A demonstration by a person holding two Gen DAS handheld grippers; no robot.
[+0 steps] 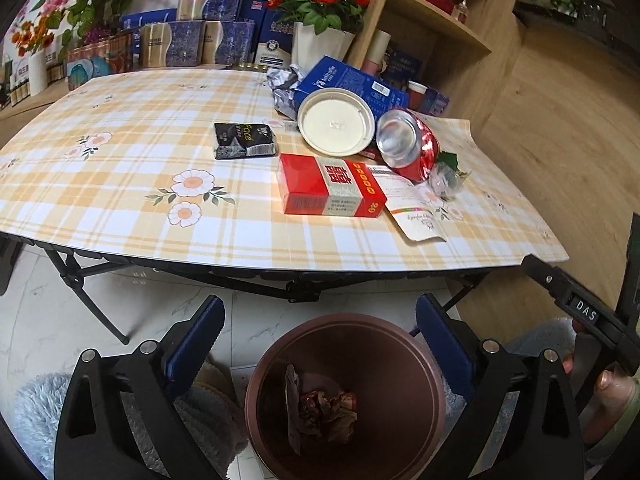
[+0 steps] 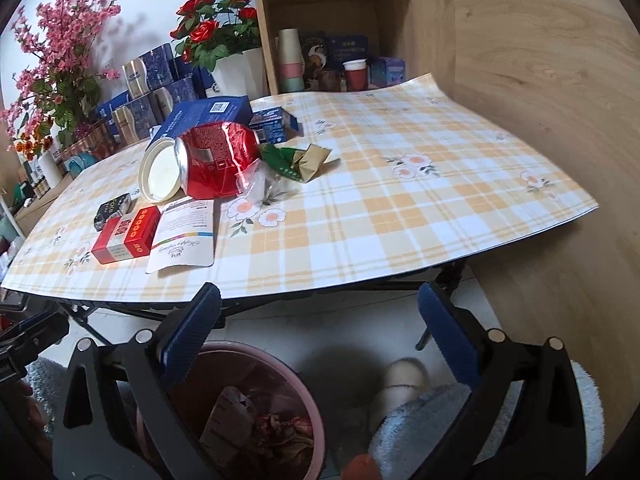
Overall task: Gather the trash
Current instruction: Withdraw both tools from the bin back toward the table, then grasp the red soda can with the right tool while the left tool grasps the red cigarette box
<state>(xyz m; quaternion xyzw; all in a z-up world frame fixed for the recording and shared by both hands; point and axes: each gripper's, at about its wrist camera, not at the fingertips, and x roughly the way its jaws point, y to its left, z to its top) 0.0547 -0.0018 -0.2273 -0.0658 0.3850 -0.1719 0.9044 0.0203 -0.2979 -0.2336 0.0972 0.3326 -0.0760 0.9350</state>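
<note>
Trash is sitting clustered at the table's (image 1: 120, 184) far right, in the left wrist view at about one o'clock: a crushed red can (image 1: 412, 144) leaning against a white round lid (image 1: 335, 122), a blue carton (image 1: 348, 80) behind them, crumpled foil (image 1: 284, 88) at the carton's left, and clear plastic wrap (image 1: 444, 180) just right of the can. A red cigarette pack (image 1: 330, 184) is lying nearest the front edge, overlapping a white printed pouch (image 1: 416, 208), with a black packet (image 1: 245, 141) standing apart at eleven o'clock of the pack. A green-and-gold wrapper (image 2: 296, 160) is lying beside the can in the right wrist view.

Below the table's front edge, a brown waste bin (image 1: 424, 364) is standing on the pale tiled floor (image 1: 60, 300), already holding crumpled scraps (image 1: 328, 408). The left gripper (image 1: 318, 344) is hovering over its rim, jaws spread wide with nothing between them. The right gripper (image 2: 320, 336) is also hanging wide apart and empty (the bin showing at its seven o'clock).

The tablecloth's left half and its right side at three o'clock are lying bare. A wooden shelf unit (image 1: 440, 20) is bordering the far right corner.
</note>
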